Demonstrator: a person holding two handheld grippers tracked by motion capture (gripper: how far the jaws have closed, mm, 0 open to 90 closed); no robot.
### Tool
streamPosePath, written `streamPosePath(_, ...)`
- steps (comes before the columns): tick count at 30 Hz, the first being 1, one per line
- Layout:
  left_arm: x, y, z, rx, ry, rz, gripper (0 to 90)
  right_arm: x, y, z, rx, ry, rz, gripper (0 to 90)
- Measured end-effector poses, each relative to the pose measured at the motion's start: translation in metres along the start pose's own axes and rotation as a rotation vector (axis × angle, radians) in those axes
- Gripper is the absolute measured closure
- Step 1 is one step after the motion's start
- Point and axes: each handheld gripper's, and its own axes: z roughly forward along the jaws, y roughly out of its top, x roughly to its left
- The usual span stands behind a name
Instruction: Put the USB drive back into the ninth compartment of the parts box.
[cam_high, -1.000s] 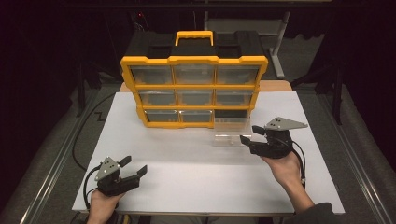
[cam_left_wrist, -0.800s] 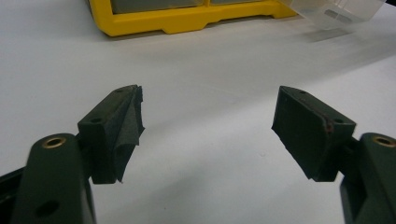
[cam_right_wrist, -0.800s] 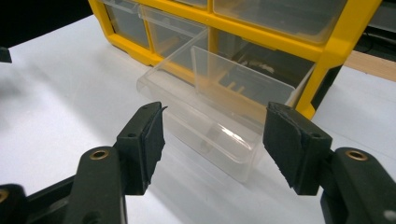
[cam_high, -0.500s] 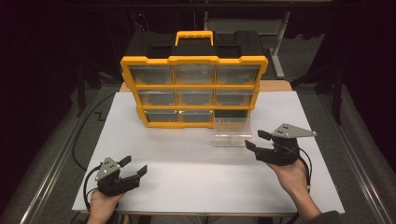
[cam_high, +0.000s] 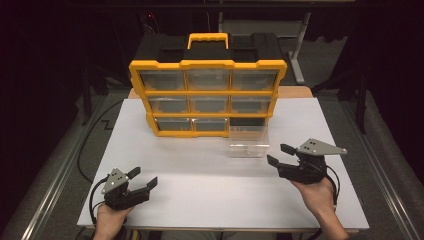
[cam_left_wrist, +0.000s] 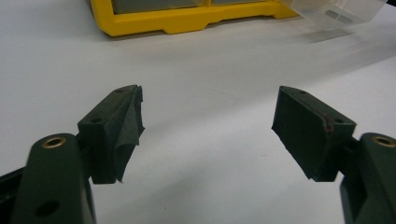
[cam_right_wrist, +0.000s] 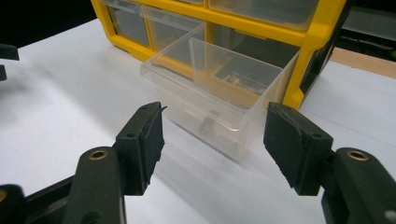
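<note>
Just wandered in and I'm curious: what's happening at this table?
A person holds a hand-held gripper in each hand over a white table. A clear drawer sits pulled out in front of the yellow organizer. The right hand-held gripper is open near the drawer; the left hand-held gripper rests open, apart.

One yellow organizer (cam_high: 207, 97) with a 3x3 grid: eight drawers in place, one slot bottom right vacant; one clear drawer (cam_high: 248, 142) out on one white table (cam_high: 200, 175); two grippers, left gripper (cam_high: 140, 180) and right gripper (cam_high: 276, 155), two hands holding them
</note>
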Motion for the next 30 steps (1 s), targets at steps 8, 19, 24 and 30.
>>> streamPosePath(8, 0.0, 0.0, 0.0, -0.001, 0.001, -0.001, 25.2, -0.001, -0.007, -0.007, -0.013, -0.004, 0.008, 38.0)
streamPosePath(19, 0.0, 0.0, 0.0, -0.002, 0.004, -0.003, 25.2, -0.003, -0.018, -0.015, -0.018, -0.013, 0.02, 37.3)
streamPosePath(24, 0.0, 0.0, -0.001, -0.003, 0.004, -0.003, 25.2, -0.003, -0.023, -0.019, -0.022, -0.019, 0.028, 37.2)
streamPosePath(30, 0.0, 0.0, -0.001, -0.005, 0.005, -0.004, 25.1, -0.005, -0.03, -0.025, -0.025, -0.025, 0.041, 36.5)
